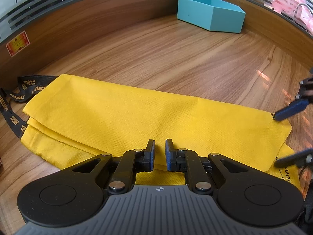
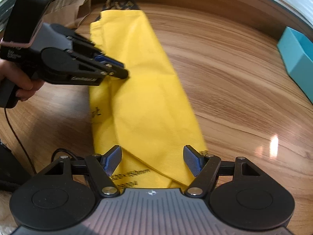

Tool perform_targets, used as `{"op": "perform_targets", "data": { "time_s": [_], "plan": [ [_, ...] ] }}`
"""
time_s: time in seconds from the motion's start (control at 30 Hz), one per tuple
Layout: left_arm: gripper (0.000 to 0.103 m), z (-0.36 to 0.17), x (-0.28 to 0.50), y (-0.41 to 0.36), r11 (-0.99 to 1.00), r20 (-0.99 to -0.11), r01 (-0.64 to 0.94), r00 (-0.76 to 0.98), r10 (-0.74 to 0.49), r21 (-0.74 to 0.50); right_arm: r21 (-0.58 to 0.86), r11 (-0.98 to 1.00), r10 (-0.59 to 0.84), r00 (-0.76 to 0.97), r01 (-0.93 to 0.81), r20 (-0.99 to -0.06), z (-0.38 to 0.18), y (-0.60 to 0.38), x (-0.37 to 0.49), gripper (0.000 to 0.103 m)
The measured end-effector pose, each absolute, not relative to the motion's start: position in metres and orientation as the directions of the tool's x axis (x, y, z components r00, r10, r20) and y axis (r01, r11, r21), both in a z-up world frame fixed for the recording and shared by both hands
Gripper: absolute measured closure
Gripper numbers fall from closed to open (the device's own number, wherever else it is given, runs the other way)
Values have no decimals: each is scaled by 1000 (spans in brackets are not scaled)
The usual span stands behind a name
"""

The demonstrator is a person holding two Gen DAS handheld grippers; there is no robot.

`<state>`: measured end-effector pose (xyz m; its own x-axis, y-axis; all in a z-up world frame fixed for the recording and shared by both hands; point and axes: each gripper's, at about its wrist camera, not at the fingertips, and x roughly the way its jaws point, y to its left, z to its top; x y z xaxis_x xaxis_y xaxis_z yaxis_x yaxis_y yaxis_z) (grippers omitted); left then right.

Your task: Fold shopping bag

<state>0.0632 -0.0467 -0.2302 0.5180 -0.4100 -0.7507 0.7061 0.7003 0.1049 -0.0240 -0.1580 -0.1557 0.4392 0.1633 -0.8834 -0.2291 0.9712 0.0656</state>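
Across the wooden table (image 1: 176, 58) in the left wrist view, the yellow shopping bag (image 1: 137, 117) lay folded lengthwise into a strip, handles (image 1: 17, 98) at far left; the left gripper (image 1: 160, 154) stood slightly parted, gripping nothing. From the right wrist view, the right gripper (image 2: 152, 160) gaped wide over the bag's near end; judging by this, a crosswise fold came next, needing a firm pinch on that end.

You had bright, even daylight in both views, coming from the striped windows (image 1: 39, 5) behind the bench (image 1: 176, 58). A hot white glare sat on the bench's gloss in the right wrist view, and paler streaks in the left. Fisheye distortion bent the bench edge into an arc. The right wrist view was smeared by motion blur across the yellow shopping bag (image 2: 148, 98); the left was sharp.
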Motion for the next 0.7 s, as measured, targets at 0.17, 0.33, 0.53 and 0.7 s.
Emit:
{"op": "perform_targets", "data": {
  "time_s": [0.17,0.33,0.53,0.7],
  "plan": [
    [89,-231,62,-47,700,-749,706,521,-409,108,59,980,137,440,-188,-887,-154,-185,-23,26],
    [89,-231,61,-48,698,-746,706,527,-408,117,80,984,143,427,-162,-893,-160,-212,-19,26],
    [89,-231,58,-50,701,-740,700,541,-399,134,107,952,230,439,-288,-868,-152,-205,-8,44],
    [89,-232,55,-51,726,-736,674,559,-382,134,74,903,265,414,-424,-871,-152,-179,17,64]
  ]
}}
